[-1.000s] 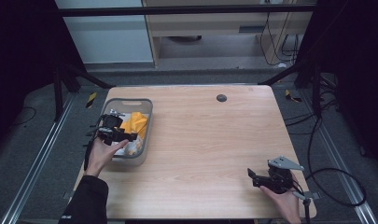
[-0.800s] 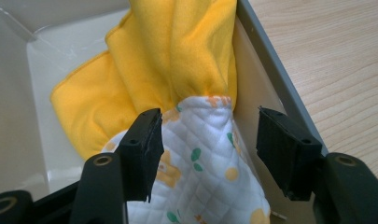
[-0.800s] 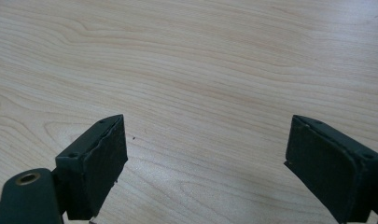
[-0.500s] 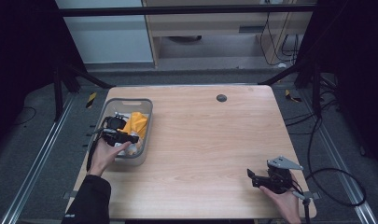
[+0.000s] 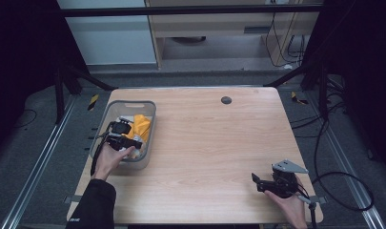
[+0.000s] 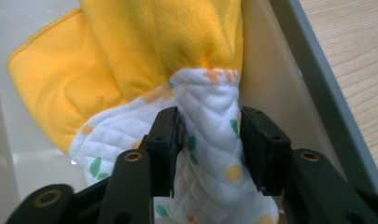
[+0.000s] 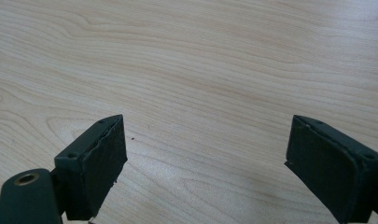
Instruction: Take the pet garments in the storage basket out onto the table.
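Since a second ago my left gripper has shifted a little inside the grey bin and its jaws have just been closing; they now pinch a fold of the quilted cloth between them, pads pressing on both sides of the bunched fabric.

That cloth is white and stitched in a diamond quilt pattern, dotted with small green leaf shapes, yellow spots and orange marks. It is gathered into a narrow ridge where I grip it and spreads wider below the jaws. Just behind it, touching it, lies a yellow cloth, plain, soft and fleecy, draped in broad folds over the quilted one's far edge. Both lie in the bin, against its pale inner wall on the side nearest the bare tabletop.

From above, the bin stands at the left edge of the wooden table, with my left hand reaching into its near end.

My right gripper rests low over bare wood at the table's near right corner, jaws spread wide with nothing between them.
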Demonstrator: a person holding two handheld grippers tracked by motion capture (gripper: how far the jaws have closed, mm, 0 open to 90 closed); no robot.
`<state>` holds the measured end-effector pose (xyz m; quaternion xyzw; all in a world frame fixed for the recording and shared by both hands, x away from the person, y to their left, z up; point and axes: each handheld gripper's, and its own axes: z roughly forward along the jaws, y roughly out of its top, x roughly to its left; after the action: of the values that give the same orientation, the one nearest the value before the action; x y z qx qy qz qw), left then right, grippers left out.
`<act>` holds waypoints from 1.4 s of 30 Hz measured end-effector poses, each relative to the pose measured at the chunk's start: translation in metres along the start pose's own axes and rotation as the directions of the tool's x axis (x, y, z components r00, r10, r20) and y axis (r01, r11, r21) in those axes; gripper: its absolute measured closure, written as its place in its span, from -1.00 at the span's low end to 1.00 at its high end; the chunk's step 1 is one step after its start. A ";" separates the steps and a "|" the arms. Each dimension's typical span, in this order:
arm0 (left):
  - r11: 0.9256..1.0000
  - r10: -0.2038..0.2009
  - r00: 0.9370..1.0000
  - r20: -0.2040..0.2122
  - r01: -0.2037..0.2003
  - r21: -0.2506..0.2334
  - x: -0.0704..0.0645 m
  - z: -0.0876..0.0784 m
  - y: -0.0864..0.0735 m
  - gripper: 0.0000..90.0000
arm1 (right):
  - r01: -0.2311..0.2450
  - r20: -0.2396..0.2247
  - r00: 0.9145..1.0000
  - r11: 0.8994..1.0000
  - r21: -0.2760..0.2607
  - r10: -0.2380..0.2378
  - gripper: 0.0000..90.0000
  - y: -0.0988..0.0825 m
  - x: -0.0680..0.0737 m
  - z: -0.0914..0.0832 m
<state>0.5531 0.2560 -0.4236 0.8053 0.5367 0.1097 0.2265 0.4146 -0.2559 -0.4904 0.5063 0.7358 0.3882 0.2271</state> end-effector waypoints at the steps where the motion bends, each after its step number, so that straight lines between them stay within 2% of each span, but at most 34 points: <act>1: 1.000 -0.001 1.000 -0.001 0.001 0.002 0.000 0.000 0.000 0.34 | 0.001 0.000 1.000 1.000 0.001 -0.001 -0.73 0.000 0.000 0.000; 9: 1.000 -0.007 1.000 -0.016 0.008 0.009 0.000 0.000 0.001 0.66 | 0.007 0.001 1.000 1.000 0.002 -0.007 -0.74 0.000 0.000 0.001; 13: 1.000 -0.006 1.000 -0.020 0.006 0.000 -0.001 -0.003 0.002 0.75 | 0.008 0.004 1.000 1.000 0.004 -0.008 -0.74 0.000 0.000 0.001; 19: 1.000 0.001 1.000 -0.027 -0.001 -0.014 0.001 -0.014 0.001 0.78 | 0.005 0.004 1.000 1.000 0.003 -0.005 -0.74 0.000 0.000 0.001; 24: 0.999 -0.008 1.000 -0.021 0.007 -0.049 0.003 -0.028 0.002 0.80 | 0.007 0.004 1.000 1.000 0.003 -0.007 -0.74 0.000 0.000 0.001; 32: 0.996 0.002 1.000 -0.011 -0.003 -0.094 0.003 -0.051 0.004 0.81 | 0.011 0.007 1.000 1.000 0.001 -0.011 -0.74 0.000 0.000 0.001; 42: 0.992 0.022 0.999 -0.024 -0.025 -0.124 0.001 -0.071 0.006 0.81 | 0.011 0.008 1.000 1.000 -0.001 -0.011 -0.74 0.000 -0.001 0.001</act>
<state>0.5284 0.2723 -0.3591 0.7947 0.5219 0.1544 0.2687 0.4152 -0.2567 -0.4912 0.5037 0.7375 0.3852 0.2323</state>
